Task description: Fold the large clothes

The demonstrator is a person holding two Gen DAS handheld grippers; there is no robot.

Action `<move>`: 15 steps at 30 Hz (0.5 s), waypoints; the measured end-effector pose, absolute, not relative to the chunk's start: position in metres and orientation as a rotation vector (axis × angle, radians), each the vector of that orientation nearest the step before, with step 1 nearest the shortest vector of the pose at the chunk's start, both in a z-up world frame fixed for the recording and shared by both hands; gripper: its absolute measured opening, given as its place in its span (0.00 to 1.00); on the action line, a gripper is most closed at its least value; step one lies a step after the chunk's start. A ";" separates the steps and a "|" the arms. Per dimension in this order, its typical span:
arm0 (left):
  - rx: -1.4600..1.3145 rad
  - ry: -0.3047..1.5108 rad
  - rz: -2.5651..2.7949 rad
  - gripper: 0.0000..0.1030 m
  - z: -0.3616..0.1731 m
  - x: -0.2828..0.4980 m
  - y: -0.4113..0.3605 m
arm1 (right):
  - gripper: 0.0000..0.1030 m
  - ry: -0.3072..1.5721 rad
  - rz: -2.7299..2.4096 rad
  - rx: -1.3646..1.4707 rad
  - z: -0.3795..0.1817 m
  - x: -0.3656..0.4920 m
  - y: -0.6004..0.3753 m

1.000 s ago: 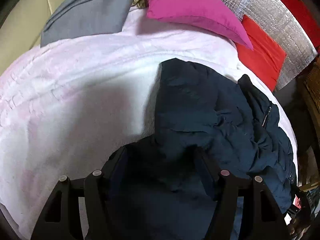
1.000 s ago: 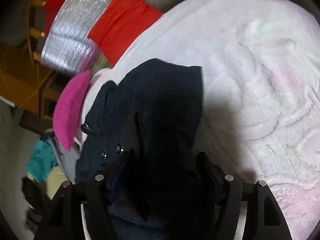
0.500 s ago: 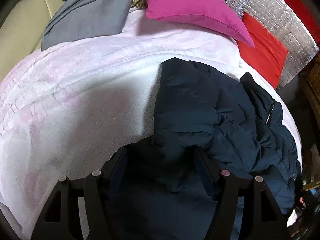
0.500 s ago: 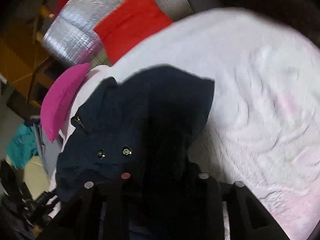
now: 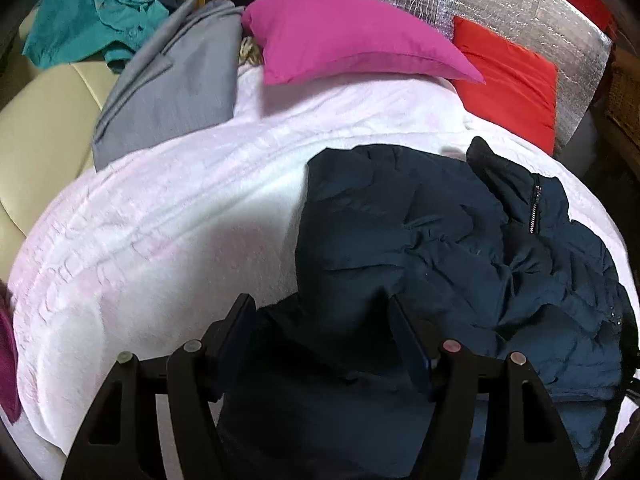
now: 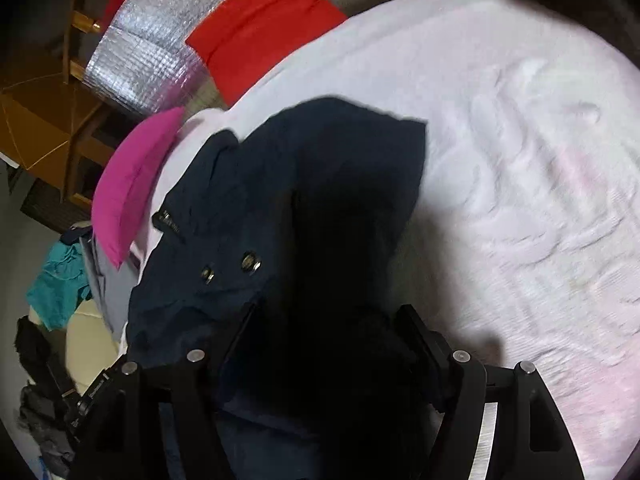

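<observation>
Left wrist view, left to right: a teal shirt (image 5: 86, 24), a grey garment (image 5: 176, 80), a magenta pillow (image 5: 352, 36) and a red cushion (image 5: 510, 80) edge the white-pink blanket (image 5: 168, 220). The navy jacket (image 5: 460, 240) lies crumpled on the blanket's right half. The left gripper (image 5: 322, 320) stands wide with jacket fabric between its 2 fingers; whether the pads press it I cannot tell. The right gripper (image 6: 332, 328) is opening, jacket fabric between its jaws, beside 2 metal snaps (image 6: 250, 261). No writing is legible.
</observation>
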State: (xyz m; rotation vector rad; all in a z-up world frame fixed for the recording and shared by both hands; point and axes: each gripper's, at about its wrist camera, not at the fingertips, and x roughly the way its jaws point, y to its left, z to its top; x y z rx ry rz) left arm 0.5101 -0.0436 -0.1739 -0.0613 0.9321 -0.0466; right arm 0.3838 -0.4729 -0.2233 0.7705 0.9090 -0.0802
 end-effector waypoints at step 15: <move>0.016 0.862 -0.021 0.67 -0.163 0.498 -0.047 | 0.35 0.887 -0.218 0.499 -0.214 0.394 -0.442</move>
